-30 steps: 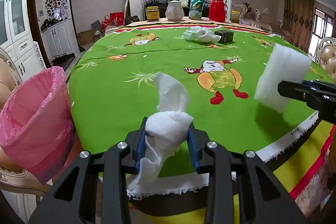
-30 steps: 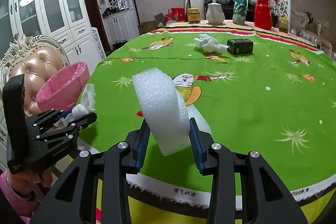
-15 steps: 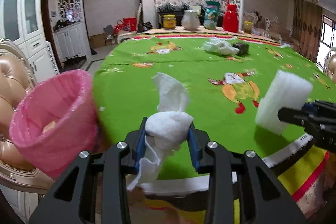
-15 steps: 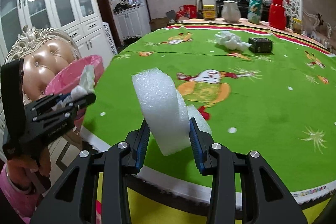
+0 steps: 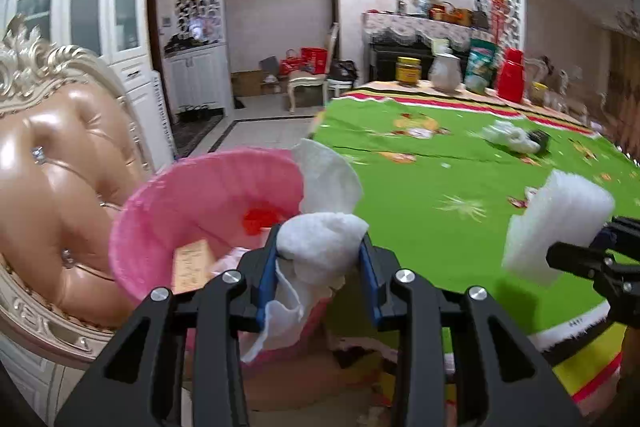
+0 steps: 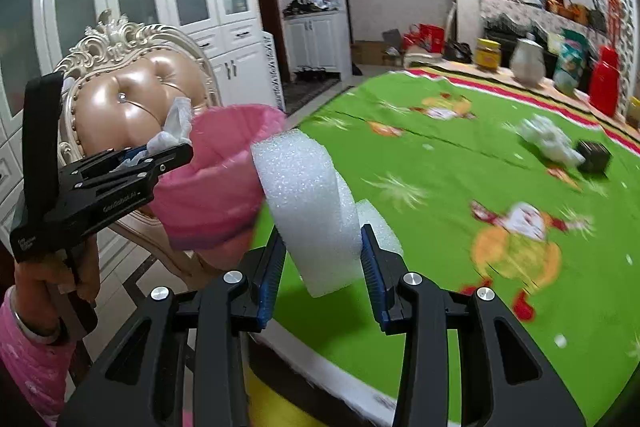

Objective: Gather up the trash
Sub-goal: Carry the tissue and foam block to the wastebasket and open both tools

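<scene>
Left wrist view, left to right. Far left: padded tan chair w/ carved pale frame. Lower-left centre: pink-lined bin, mouth open toward camera, red scrap and yellowish slip inside. Bottom centre: left gripper, blue pads narrowed and clamped on crumpled white tissue; one flap stands up above the pads, another hangs below. Tissue overlaps bin's right rim in frame; over the opening or just beside it, can't tell. Right half: green tablecloth. Upper right on cloth: white wad touching small dark box, blurred. Far right edge: right gripper tip w/ white foam block.

Right wrist view, left to right. Lower left: hand w/ pink sleeve on the left gripper's handle; gripper side-on, pinching tissue at bin's left rim. Centre left: bin in front of chair. Bottom centre: right gripper, fingers part-closed, pads pressed on both sides of foam block; block juts up and left of pads, upper corner overlapping bin's right side in frame, contact unclear. Right: tablecloth, wad beside dark box, both well apart from grippers.
</scene>
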Motion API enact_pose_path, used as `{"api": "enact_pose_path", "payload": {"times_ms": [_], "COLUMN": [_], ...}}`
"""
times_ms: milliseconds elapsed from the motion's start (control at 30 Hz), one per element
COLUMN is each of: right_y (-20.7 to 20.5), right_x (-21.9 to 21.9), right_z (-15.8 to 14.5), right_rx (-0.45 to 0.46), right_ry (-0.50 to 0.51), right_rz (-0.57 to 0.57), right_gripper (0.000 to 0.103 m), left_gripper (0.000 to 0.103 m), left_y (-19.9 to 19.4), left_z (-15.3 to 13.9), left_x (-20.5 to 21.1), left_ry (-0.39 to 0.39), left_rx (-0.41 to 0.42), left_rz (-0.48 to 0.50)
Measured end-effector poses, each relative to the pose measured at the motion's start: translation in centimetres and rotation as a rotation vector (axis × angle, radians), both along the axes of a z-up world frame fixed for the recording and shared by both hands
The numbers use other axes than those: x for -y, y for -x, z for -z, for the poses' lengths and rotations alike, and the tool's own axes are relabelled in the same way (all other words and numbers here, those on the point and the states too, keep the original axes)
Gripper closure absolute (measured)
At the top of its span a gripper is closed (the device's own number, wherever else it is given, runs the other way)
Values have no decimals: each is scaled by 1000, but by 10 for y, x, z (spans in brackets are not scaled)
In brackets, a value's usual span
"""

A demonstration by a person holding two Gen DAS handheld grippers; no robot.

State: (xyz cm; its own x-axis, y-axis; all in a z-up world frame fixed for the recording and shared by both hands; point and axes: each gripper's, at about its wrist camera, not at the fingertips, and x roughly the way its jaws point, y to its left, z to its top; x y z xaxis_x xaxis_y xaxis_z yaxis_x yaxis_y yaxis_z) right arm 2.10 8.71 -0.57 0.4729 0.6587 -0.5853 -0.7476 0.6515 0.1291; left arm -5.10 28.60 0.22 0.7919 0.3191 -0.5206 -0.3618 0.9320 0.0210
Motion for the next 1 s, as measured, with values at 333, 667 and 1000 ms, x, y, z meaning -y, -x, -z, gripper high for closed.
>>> {"api": "enact_pose_path", "payload": {"times_ms": [333,667,1000], "right_y": [-11,-36,-34], "right_x": [-77,-145,-205], "right_z": [-14,-25,-6], "right_rx": [8,-4,-7], "right_ry": [-17,-31,5], "right_rz": [-98,-142,-212], "right_gripper": [66,66,65], "left_gripper": [68,68,65], "left_y": [-2,-20,-28], "left_z": [-3,15,32], "left_x": [-71,-122,-158], "left_ry": [22,15,61], "left_rx": [-16,-84,-98], "left_rz": [-91,-127,-176]}}
